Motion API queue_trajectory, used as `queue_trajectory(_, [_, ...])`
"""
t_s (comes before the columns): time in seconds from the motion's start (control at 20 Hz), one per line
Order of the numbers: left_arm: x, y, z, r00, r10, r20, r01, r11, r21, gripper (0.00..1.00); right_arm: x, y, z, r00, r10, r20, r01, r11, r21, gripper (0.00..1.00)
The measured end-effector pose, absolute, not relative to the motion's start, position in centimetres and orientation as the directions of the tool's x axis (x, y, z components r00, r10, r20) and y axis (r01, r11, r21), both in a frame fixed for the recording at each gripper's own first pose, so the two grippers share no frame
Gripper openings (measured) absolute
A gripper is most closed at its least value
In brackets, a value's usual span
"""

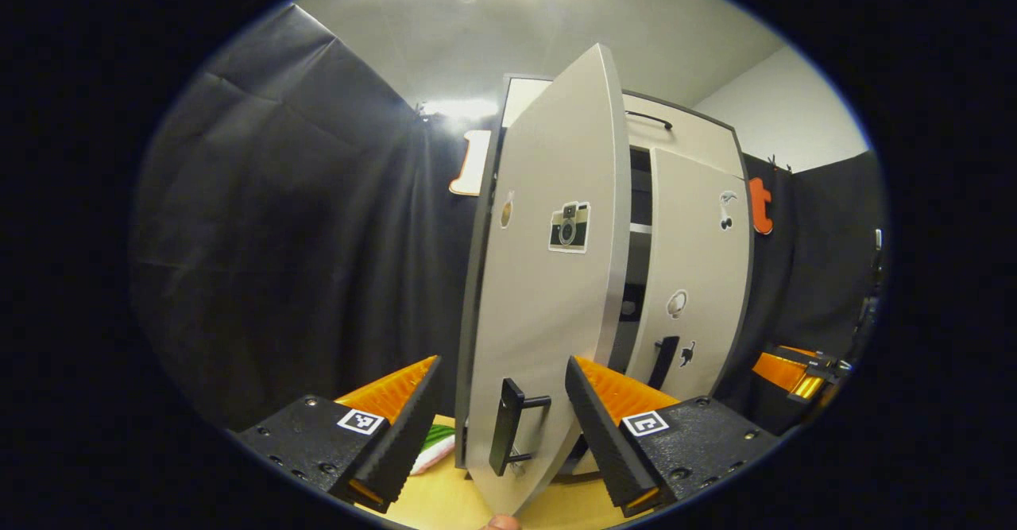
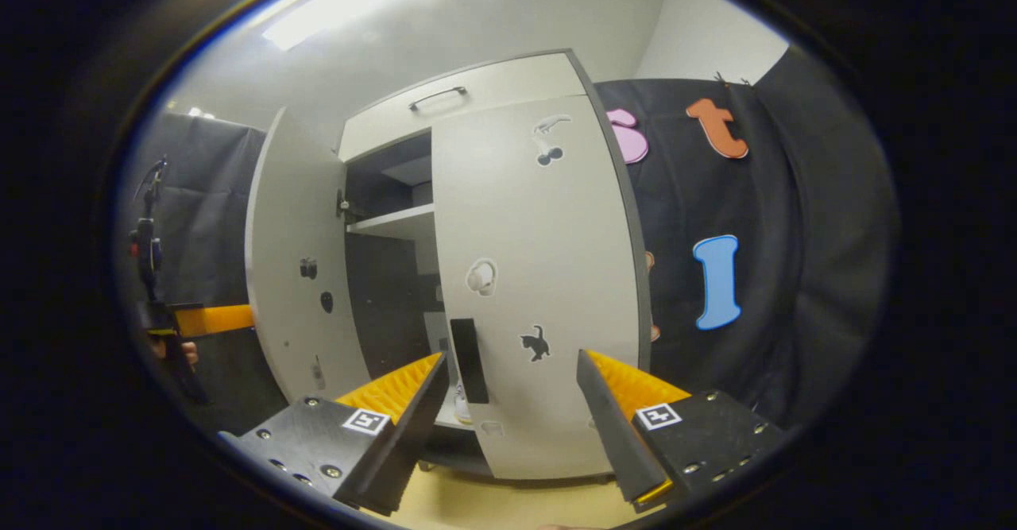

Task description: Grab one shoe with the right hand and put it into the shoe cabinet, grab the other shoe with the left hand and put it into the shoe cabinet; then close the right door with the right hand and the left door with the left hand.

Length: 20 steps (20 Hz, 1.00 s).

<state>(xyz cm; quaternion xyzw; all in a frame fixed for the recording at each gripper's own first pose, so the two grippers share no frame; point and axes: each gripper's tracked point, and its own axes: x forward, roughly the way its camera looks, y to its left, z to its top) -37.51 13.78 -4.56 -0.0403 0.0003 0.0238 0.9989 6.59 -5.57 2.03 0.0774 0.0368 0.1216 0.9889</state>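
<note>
The shoe cabinet (image 2: 477, 109) stands on a light wooden floor (image 2: 493, 506) against the black booth wall. Its right door (image 2: 540, 276) is nearly shut, with a dark handle (image 2: 469, 359) near its inner edge. The left door (image 1: 548, 292) stands partly open, swung out towards the near side; its handle (image 1: 508, 427) sits low on the panel. Between the doors a shelf (image 2: 393, 220) and the dark interior are exposed. A pale shape low in the opening may be a shoe (image 2: 461, 403); it cannot be confirmed.

The left gripper (image 1: 500, 411) has its fingers spread wide, one on each side of the left door's lower edge and handle, neither pressing on it. The right gripper (image 2: 508, 403) is likewise spread wide, just in front of the right door, holding nothing. A striped object (image 1: 433, 442) lies on the floor to the left of the cabinet.
</note>
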Motion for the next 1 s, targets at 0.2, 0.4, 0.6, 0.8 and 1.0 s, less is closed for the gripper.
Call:
queue_trajectory(0.2, [-37.0, 13.0, -4.2, 1.000, -0.008, 0.013, 0.009, 0.996, -0.089, 0.94, 6.0, -6.7, 2.4, 0.975, 0.218, -0.047, -0.208, 0.964, 0.166, 0.96])
queue_trajectory(0.4, [-36.0, 12.0, -3.9, 0.999, -0.035, 0.026, 0.037, 0.997, -0.070, 0.94, 5.5, -7.9, 2.8, 0.981, 0.192, -0.032, -0.184, 0.968, 0.169, 0.96])
queue_trajectory(0.6, [-36.1, 12.0, -3.9, 0.999, -0.037, 0.024, 0.038, 0.997, -0.068, 0.94, 5.3, -8.8, 3.0, 0.984, 0.174, -0.022, -0.168, 0.972, 0.163, 0.96])
queue_trajectory(0.8, [-35.8, 12.0, -4.3, 0.999, -0.036, -0.001, 0.035, 0.997, -0.067, 0.95, 5.7, -9.0, 2.9, 0.985, 0.172, -0.022, -0.166, 0.973, 0.160, 0.96])
queue_trajectory(1.0, [-35.6, 12.2, -4.4, 1.000, -0.015, -0.005, 0.014, 0.999, -0.040, 0.95, 6.3, -8.9, 3.0, 0.984, 0.179, -0.020, -0.173, 0.972, 0.159, 0.96])
